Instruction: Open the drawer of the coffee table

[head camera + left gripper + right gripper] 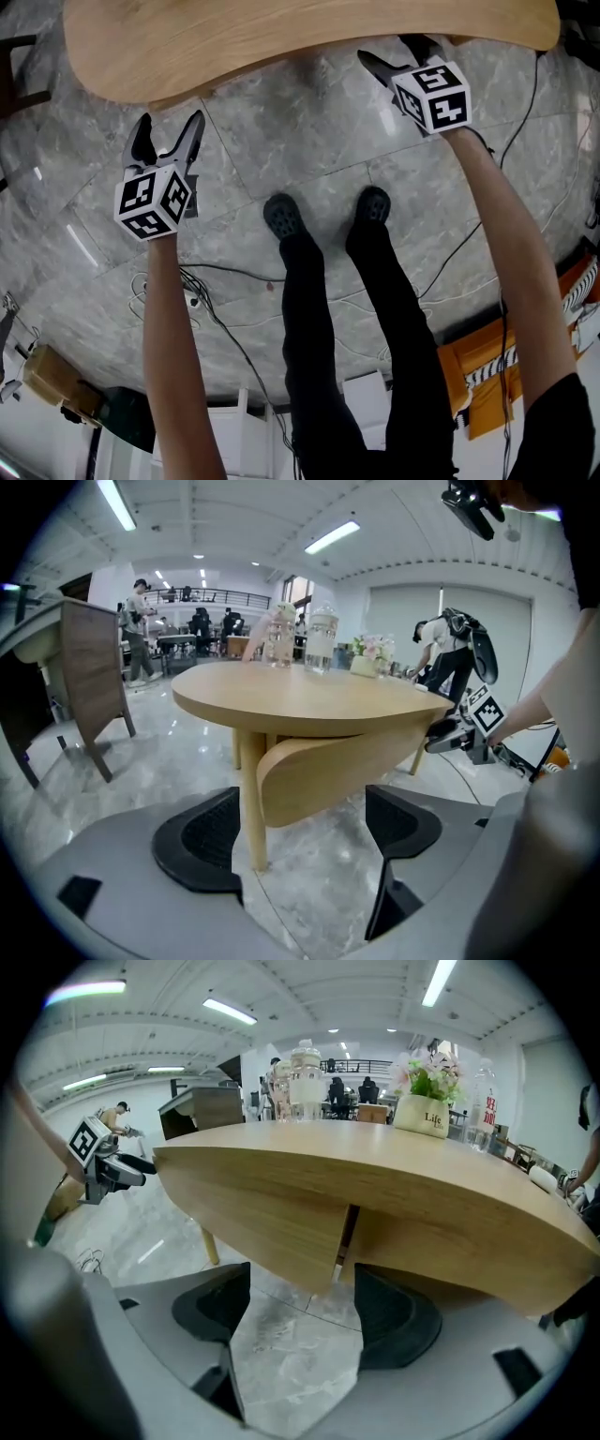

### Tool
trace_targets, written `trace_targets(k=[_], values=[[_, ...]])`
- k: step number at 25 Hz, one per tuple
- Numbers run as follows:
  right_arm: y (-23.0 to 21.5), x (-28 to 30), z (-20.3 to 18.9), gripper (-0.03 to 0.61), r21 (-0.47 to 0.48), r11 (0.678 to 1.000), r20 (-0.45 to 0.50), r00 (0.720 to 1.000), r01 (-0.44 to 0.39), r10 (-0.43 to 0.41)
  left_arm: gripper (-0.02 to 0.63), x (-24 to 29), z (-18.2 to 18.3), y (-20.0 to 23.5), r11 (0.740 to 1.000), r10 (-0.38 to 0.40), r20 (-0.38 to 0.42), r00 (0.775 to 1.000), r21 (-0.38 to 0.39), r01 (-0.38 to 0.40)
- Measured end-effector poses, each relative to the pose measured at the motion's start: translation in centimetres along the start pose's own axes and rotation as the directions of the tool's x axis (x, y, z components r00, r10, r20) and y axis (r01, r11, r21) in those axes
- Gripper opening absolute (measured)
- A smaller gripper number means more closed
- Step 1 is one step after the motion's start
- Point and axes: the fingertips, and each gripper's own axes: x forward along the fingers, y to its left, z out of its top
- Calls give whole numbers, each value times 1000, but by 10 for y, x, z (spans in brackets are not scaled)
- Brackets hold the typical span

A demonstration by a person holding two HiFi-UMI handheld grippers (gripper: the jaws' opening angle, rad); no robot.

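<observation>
The coffee table (281, 42) has a round pale wood top; beneath it curved wooden drawer fronts (281, 1213) meet at a dark vertical seam (349, 1232). My right gripper (300, 1321) is open just in front of that seam, holding nothing; in the head view the right gripper (398, 54) reaches the table's edge, its tips partly hidden. My left gripper (169, 122) hangs open over the floor, short of the table. In the left gripper view a curved drawer panel (347, 766) and a table leg (251, 799) show ahead of the open left gripper (300, 841).
Glass bottles (321, 641) and a flower pot (427, 1101) stand on the table. A dark chair (84, 682) stands at the left. Cables (216, 319) trail over the marble floor near the person's shoes (281, 217). People stand in the background.
</observation>
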Motion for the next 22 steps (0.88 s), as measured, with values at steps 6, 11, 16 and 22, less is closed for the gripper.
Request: trace_targets(k=[6,11,16,22], values=[[-1,4,-1,291,-26,1000,-8,1000,-2,2,411,12,3,2,999,-13,-22,1000,30,14],[1,6,0,291,-40,999,-12,999,-33,33,411,15,7,-8,995,-53,-44,998,78,56],[11,7,3,290,1,997,-5,997,-83,83,411,15,8,-8,998,-43,-43,998,45,45],[12,5,5,290,23,996,-14,996,-87,87,410,14,6,-8,997,-19,-52,998,76,23]])
